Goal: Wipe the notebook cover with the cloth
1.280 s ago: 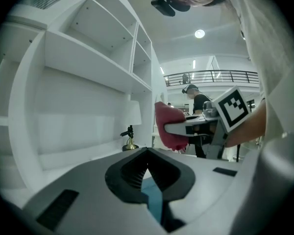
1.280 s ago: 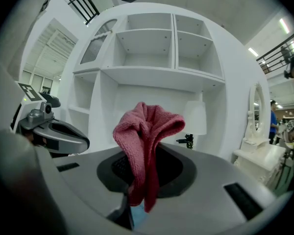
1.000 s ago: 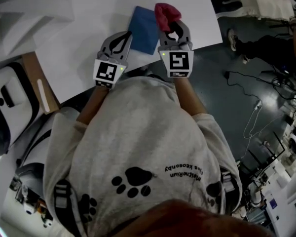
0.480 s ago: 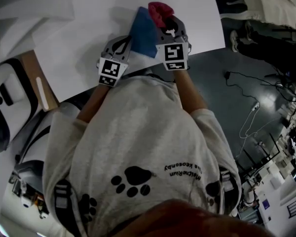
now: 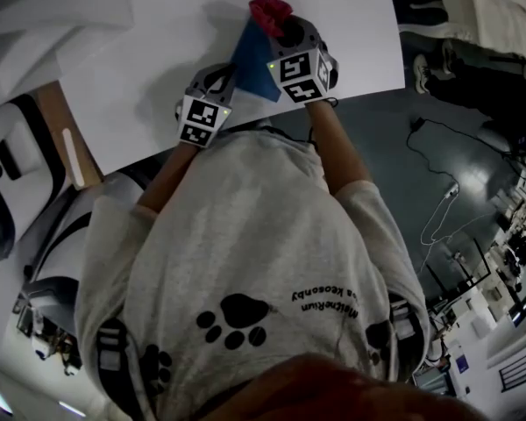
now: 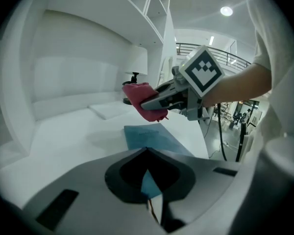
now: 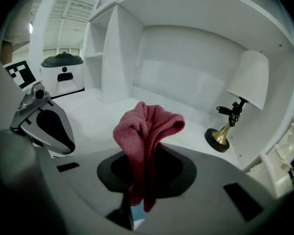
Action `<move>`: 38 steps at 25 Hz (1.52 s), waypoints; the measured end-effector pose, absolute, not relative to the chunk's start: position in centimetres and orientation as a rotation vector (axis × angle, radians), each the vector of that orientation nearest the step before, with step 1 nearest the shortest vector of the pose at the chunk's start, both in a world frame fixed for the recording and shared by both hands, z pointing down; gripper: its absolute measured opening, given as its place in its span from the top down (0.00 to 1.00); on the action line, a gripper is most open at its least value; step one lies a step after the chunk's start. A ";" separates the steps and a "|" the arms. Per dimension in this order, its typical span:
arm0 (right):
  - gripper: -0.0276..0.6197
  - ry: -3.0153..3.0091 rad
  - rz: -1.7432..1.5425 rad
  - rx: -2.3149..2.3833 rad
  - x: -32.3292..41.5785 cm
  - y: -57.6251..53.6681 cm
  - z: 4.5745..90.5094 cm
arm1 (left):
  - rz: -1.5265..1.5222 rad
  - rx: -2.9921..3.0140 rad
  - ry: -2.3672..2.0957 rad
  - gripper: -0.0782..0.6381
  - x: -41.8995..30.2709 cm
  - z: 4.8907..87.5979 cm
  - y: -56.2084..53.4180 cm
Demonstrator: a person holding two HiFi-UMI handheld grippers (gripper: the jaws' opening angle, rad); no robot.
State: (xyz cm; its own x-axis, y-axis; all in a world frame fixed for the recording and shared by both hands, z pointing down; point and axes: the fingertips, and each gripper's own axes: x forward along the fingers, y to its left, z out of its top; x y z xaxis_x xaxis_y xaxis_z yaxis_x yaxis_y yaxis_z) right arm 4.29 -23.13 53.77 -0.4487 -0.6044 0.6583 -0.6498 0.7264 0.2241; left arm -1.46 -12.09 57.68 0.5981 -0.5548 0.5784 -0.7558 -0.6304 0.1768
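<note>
In the head view, the right gripper [image 5: 287, 32] has swung far and left over the last second. It has carried the cloth [image 5: 270, 10] from beside the notebook [image 5: 250, 60] to its far end. The notebook lies on the white surface [image 5: 140, 77] between my two grippers. The left gripper [image 5: 221, 73] has moved in with it and now overlaps the notebook's near left edge.

In the left gripper view, my jaws are pressed together on a thin blue sliver. I take that to be the notebook's near edge, so the book is pinned. Ahead, the cover lies flat, and the cloth hangs at its far end. I cannot tell whether cloth and cover touch.

In the right gripper view, the jaws pinch the cloth, which bunches up above them. A small blue patch shows below. A lamp [image 7: 237, 106] stands far right.

To me this means the setup is done: the book is steadied and the cloth is in place. A stroke back toward me should start the wipe.
</note>
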 end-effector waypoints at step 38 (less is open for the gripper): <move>0.84 -1.691 0.278 0.406 5.6 -22.8 61.9 | 0.866 2.228 -0.959 0.88 -1.7 62.6 -10.8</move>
State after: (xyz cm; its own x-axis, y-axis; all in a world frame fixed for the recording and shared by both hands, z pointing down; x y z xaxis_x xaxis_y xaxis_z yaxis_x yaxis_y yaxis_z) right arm 5.61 -22.82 61.92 -0.1265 -0.1080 0.9861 -0.4184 0.9071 0.0456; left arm -1.71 -10.79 62.56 0.5358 -0.4138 0.7360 -0.7742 -0.5887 0.2326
